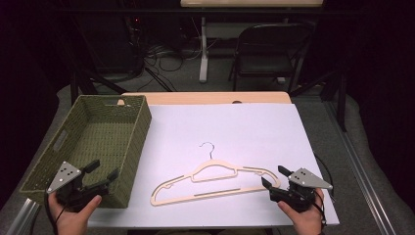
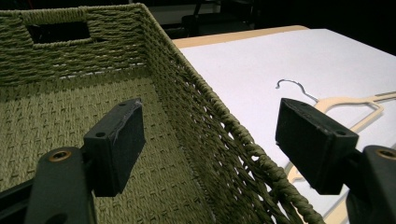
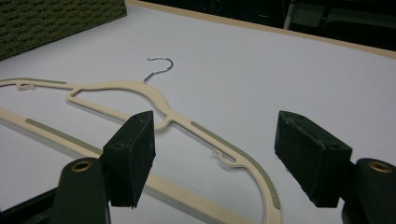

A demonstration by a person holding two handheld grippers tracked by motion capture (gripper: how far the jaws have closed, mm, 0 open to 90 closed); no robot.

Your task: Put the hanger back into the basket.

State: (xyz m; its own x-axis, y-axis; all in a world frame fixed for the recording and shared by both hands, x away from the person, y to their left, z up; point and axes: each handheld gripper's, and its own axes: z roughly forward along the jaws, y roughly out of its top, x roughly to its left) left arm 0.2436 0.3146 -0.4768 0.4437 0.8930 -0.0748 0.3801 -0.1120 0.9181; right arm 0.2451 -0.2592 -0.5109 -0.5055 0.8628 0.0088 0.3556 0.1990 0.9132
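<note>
From above, a dark room with cables and a folding chair (image 1: 271, 49) lies behind my table (image 1: 230, 122), which wears a white sheet over a wooden top. A green woven basket (image 1: 139, 132) sits at the sheet's left edge, and a cream hanger (image 1: 215, 181) with a metal hook (image 1: 209, 147) lies flat near the middle, close to my side. My left gripper (image 1: 100, 174) hangs at the basket's near right corner, jaws spread wide and holding nothing. My right gripper (image 1: 274, 177) sits just beside the hanger's right end, jaws likewise wide apart and empty.

Along my left gripper (image 2: 210, 135), one pad (image 2: 121, 140) hangs over the inside of the basket (image 2: 187, 93) and the other is out over the white sheet, so the basket's right wall runs up between them without touching either. The hanger (image 2: 345, 105) lies farther off on the sheet.

Along my right gripper (image 3: 215, 149), the pads (image 3: 133, 149) stand well apart above the hanger (image 3: 219, 140), whose right shoulder curves down between them. I cannot tell whether either pad touches it. A corner of the basket (image 3: 56, 18) shows at the top left.
</note>
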